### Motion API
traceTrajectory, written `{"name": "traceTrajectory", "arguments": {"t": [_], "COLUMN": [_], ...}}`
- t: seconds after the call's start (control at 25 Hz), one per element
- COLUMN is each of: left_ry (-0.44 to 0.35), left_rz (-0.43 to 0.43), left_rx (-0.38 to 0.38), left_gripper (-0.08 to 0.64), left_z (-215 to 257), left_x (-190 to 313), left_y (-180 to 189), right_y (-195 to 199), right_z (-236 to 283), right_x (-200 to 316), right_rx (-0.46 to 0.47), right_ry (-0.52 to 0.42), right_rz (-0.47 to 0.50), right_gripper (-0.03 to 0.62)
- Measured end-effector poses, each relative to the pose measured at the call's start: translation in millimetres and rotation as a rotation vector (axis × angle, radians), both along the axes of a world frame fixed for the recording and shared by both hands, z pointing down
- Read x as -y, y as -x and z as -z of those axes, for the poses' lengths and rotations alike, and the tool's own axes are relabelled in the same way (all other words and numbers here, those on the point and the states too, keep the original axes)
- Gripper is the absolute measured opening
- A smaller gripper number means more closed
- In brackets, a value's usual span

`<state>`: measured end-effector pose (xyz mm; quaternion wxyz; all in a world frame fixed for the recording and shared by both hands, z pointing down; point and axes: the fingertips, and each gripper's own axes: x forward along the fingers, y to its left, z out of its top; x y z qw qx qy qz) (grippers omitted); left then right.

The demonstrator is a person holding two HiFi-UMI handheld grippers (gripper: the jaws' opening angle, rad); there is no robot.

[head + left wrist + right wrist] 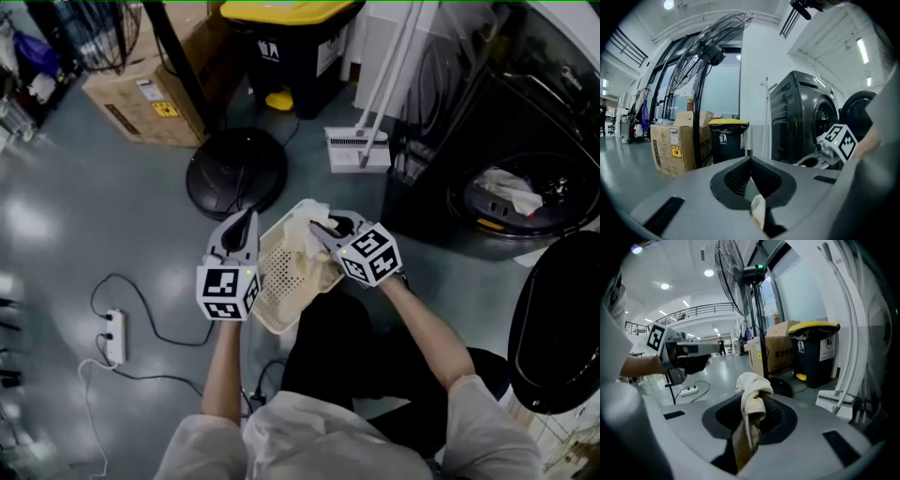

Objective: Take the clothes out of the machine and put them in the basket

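Now: right claw (754, 405) clamps cream cloth (751, 380); left claw (751, 168) pinches basket (274, 279) rim; box label (150, 91) unreadable.

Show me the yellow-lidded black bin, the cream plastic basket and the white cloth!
Yellow-lidded black bin (727, 143): left gripper view, body front.
Cream plastic basket (277, 274): head view, inner wall.
White cloth (751, 383): right gripper view, bunched top between jaws.

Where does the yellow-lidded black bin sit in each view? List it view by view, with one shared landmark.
Head view: the yellow-lidded bin is at top centre.
Left gripper view: it stands just left of centre, beside the dark machine.
Right gripper view: it stands right of centre.
Shared landmark: the cardboard box, left of the bin in all three.
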<state>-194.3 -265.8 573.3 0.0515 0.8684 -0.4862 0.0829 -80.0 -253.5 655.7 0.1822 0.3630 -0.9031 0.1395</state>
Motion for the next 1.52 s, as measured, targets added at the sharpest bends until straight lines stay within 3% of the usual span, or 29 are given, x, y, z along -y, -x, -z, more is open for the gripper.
{"name": "traceTrajectory", "arguments": {"t": [0.36,0.64,0.72,0.8,0.88,1.0,1.32,1.44,1.52], "left_ry": [0.026,0.032,0.036,0.037,0.035,0.025,0.025,0.02,0.01], "left_rz": [0.018,0.026,0.024,0.021,0.016,0.005,-0.048,-0.062,-0.075], "left_rx": [0.025,0.039,0.045,0.047,0.048,0.041,0.016,0.012,0.008], "left_gripper": [0.018,0.018,0.018,0.018,0.018,0.018,0.018,0.018,0.018], "left_z": [-8,-9,-11,-12,-11,-10,-12,-9,-6], "left_x": [-10,-17,-18,-18,-17,-14,-14,-14,-12], "left_y": [2,2,1,0,-1,-6,-37,-46,-52], "right_y": [-2,-25,-25,-23,-24,-27,-49,-65,-79], "right_z": [-151,-216,-222,-221,-213,-192,-120,-91,-72], "right_x": [5,-8,-12,-12,-7,-1,24,30,33], "right_rx": [-0.142,-0.312,-0.304,-0.282,-0.263,-0.207,-0.125,-0.116,-0.101], "right_ry": [0.253,0.373,0.396,0.402,0.375,0.298,0.104,0.04,0.003], "right_rz": [-0.08,-0.134,-0.136,-0.133,-0.142,-0.159,-0.232,-0.28,-0.328], "right_gripper": [0.092,0.112,0.12,0.185,0.262,0.32,0.322,0.209,0.085]}}
